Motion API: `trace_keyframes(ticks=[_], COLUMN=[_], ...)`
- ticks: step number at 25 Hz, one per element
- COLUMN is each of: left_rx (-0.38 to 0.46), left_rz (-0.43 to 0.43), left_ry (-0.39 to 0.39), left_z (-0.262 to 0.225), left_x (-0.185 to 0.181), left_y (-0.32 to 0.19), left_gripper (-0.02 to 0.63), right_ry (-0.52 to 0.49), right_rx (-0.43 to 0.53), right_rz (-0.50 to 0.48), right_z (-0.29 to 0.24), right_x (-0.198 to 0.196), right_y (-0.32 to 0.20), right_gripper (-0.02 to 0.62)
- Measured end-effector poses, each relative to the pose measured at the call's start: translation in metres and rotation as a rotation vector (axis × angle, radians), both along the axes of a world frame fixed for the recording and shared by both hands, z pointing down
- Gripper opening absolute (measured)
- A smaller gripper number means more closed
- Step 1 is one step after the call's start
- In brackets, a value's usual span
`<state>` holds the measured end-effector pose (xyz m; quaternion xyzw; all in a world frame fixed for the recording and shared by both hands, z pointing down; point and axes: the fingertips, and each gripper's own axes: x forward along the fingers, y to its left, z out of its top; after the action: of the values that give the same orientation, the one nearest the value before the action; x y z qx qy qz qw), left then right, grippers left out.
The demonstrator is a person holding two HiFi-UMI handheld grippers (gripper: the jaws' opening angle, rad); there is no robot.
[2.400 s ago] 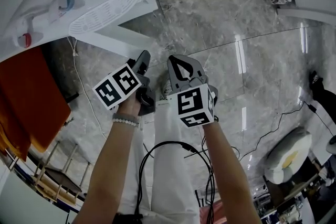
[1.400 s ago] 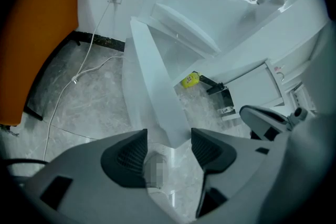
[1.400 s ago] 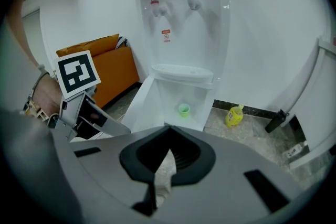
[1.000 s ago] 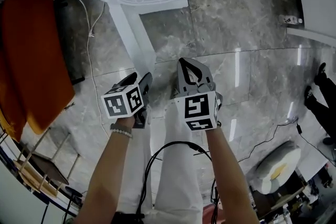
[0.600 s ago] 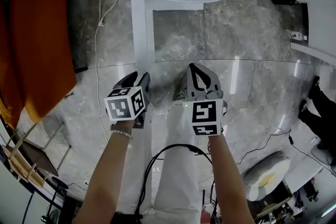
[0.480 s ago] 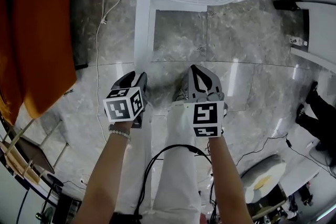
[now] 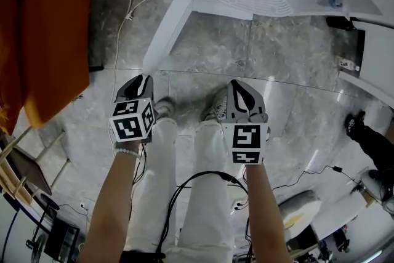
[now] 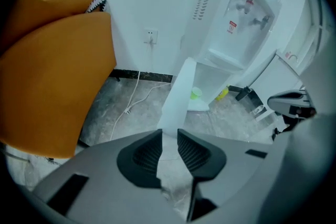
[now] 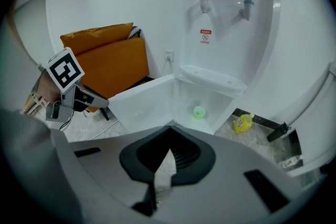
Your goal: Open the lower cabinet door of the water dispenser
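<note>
Left gripper (image 8: 169,138) just narrowed, empty; right gripper (image 9: 169,134) shut; green cup (image 9: 198,112) inside open cabinet (image 9: 223,105).

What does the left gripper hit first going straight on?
Likely the open cabinet door, edge-on ahead of the left gripper. Pointing steeply down, it may meet the floor first; depth unclear. The jaws have just been closing on nothing.

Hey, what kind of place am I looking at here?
Probably an office or lab corner: a white water dispenser against the wall, a polished stone-look floor, and a loose power cord.
</note>
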<state>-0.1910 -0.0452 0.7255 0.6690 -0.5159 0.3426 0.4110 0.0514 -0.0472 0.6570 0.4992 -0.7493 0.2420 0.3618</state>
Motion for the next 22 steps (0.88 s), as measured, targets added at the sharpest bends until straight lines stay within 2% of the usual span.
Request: trace_keyframes(ticks=[13,22], left_rx=[0.106,0.144], left_rz=[-0.019,-0.045], left_ry=[-0.122,-0.151], left_z=[-0.003,-0.004], left_x=[-0.059,-0.077], left_y=[-0.045,-0.058], left_gripper=[0.056,0.049], right_ry=[0.019,0.026], right_rx=[-0.008,-0.014], right_rz=[-0.023,-0.030], right_z=[0.002,0.007], right_x=[-0.007,-0.007], right_y=[-0.001,0.000], right_gripper=[0.005,0.005])
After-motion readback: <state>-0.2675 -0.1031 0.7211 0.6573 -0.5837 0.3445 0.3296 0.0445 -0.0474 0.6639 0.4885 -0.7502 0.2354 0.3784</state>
